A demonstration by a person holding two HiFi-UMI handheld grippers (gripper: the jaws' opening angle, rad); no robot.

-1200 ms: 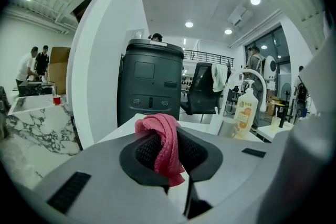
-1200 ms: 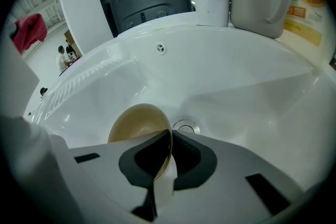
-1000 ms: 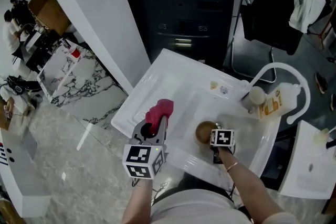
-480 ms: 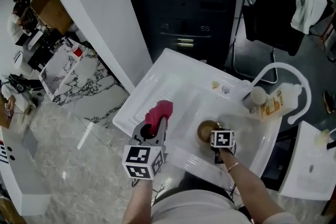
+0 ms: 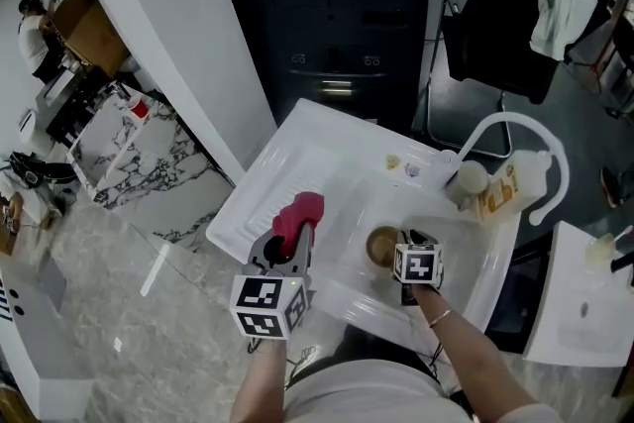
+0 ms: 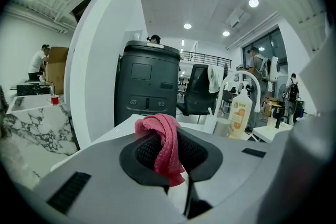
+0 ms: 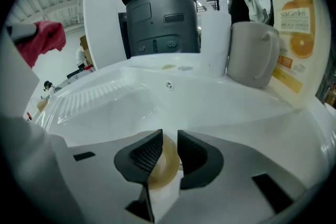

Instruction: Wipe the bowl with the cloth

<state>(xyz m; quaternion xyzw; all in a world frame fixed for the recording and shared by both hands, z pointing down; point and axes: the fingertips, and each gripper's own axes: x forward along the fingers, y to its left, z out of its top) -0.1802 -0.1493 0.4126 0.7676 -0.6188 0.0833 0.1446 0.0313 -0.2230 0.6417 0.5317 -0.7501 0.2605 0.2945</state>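
Note:
A small brown bowl (image 5: 382, 246) sits in the white sink basin (image 5: 451, 233). My right gripper (image 5: 407, 241) hovers just above the bowl's right rim. Its jaws have just been opening and now stand apart. In the right gripper view the amber bowl (image 7: 160, 170) shows below the gap of the right gripper (image 7: 169, 140), untouched by the pads. My left gripper (image 5: 296, 235) is over the drainboard, shut on a red cloth (image 5: 299, 211). In the left gripper view the cloth (image 6: 161, 139) bunches out from the left gripper (image 6: 170, 159).
A grey cup (image 5: 471, 181) (image 7: 253, 52) and an orange soap bottle (image 5: 501, 193) (image 7: 296, 34) stand at the basin's far right under a curved white faucet (image 5: 515, 126). A black bin (image 5: 337, 25) stands behind the sink. The ribbed drainboard (image 5: 253, 203) lies left.
The right gripper has lifted slightly off the bowl's rim, and the bowl stays in the basin. The left gripper and its cloth have not moved.

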